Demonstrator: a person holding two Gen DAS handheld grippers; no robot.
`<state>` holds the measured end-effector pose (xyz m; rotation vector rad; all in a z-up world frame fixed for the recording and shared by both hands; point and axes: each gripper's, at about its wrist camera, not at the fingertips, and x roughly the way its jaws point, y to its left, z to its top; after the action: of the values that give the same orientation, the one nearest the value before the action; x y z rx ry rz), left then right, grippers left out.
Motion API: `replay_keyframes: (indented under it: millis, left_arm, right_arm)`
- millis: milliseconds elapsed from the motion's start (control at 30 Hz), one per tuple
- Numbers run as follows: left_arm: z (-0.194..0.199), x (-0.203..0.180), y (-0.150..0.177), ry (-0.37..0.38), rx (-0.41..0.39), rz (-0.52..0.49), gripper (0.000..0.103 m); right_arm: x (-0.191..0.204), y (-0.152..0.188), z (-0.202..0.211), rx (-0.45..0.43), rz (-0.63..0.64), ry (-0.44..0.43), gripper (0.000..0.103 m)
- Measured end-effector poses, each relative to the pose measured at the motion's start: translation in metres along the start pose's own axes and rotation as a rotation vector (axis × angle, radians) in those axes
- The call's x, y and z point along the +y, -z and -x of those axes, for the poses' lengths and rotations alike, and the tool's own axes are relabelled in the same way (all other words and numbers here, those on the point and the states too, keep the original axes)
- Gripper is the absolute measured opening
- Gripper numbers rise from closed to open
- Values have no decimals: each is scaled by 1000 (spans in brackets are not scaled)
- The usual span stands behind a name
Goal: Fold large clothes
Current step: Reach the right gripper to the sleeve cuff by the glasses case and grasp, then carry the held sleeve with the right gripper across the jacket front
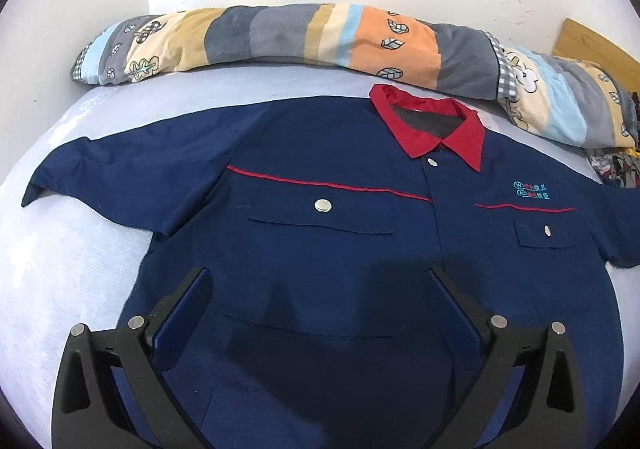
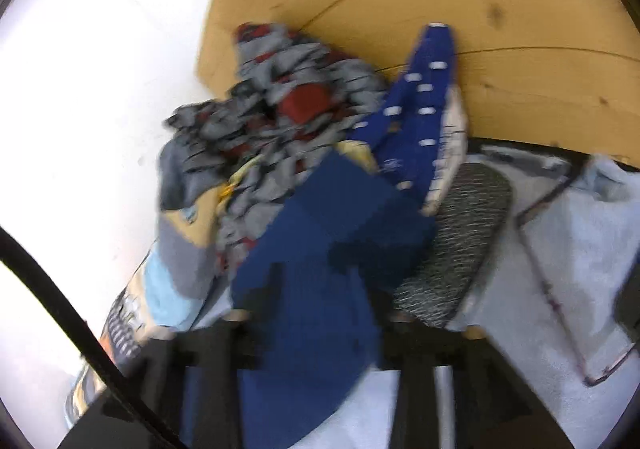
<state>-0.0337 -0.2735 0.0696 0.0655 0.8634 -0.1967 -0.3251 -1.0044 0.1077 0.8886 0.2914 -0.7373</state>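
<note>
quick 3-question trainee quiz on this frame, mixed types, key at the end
1. True or false: the navy work shirt lies front side up on the pale blue bed sheet.
2. Multiple choice: what colour is the shirt's collar? A) white B) red C) yellow
3. Short answer: in the left wrist view, how do the jaws of the left gripper stand, and is cloth between them?

Key
1. True: the buttoned placket and both chest pocket flaps face up.
2. B
3. Spread wide above the lower front of the shirt, nothing pinched between them.
</note>
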Motion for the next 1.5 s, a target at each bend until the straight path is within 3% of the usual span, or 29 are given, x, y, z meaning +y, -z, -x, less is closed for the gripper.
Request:
replay_keyframes:
  millis: [100, 267, 367, 433, 533, 567, 600, 633, 667, 733, 800, 933, 1167, 1300, 1367, 1500]
  left_arm:
    - [0, 2, -1, -6, -3, 5, 103]
    - [-3, -4, 0, 18, 7, 14, 103]
    - [-3, -13, 1, 20, -2, -9, 103]
    - [-3, -18, 2, 21, -7, -26, 103]
    - [-5, -26, 3, 24, -6, -47, 103]
    - [-6, -28, 3, 24, -5, -52, 103]
    - [-6, -30, 3, 23, -5, -57, 103]
    - [-7, -31, 3, 23, -6, -61, 103]
    - [-7, -32, 3, 25, -6, -62, 103]
    - [-6, -33, 3, 26, -9, -63, 103]
    - [-3, -33, 3, 31, -13, -66, 103]
    - [4, -31, 4, 21, -35, -73, 103]
    - [21, -24, 1, 44, -62, -59, 103]
    - [35, -17, -1, 51, -91, -51, 103]
    - [41, -12, -1, 65, -95, -40, 103]
    - [55, -3, -2, 88, -114, -26, 103]
  right_arm:
    - [-20, -11, -4, -12, -72, -17, 59]
    - [-38, -18, -21, 36, -104, 10, 69]
    - [-44, -15, -34, 53, -117, 38, 81]
    - [-45, -15, -41, 31, -118, 11, 96]
    - [-32, -23, -55, 27, -70, 5, 96]
    - [-25, -26, -62, 45, -35, 16, 92]
    - [-16, -27, -71, 93, 14, 19, 67]
    - [-8, -25, -74, 117, 68, 86, 58]
    - [-3, -24, -72, 108, 98, 106, 50]
    - [7, -20, -56, 72, 141, 120, 25]
    - [9, -16, -41, 50, 137, 99, 15]
    - [29, -1, -12, 21, 163, 37, 12]
    - [66, 8, 37, -8, 95, -52, 12]
    - [103, 0, 54, -2, 77, -19, 12]
    - [119, -4, 55, -21, 148, 74, 12]
    - [125, -3, 68, -2, 108, 19, 12]
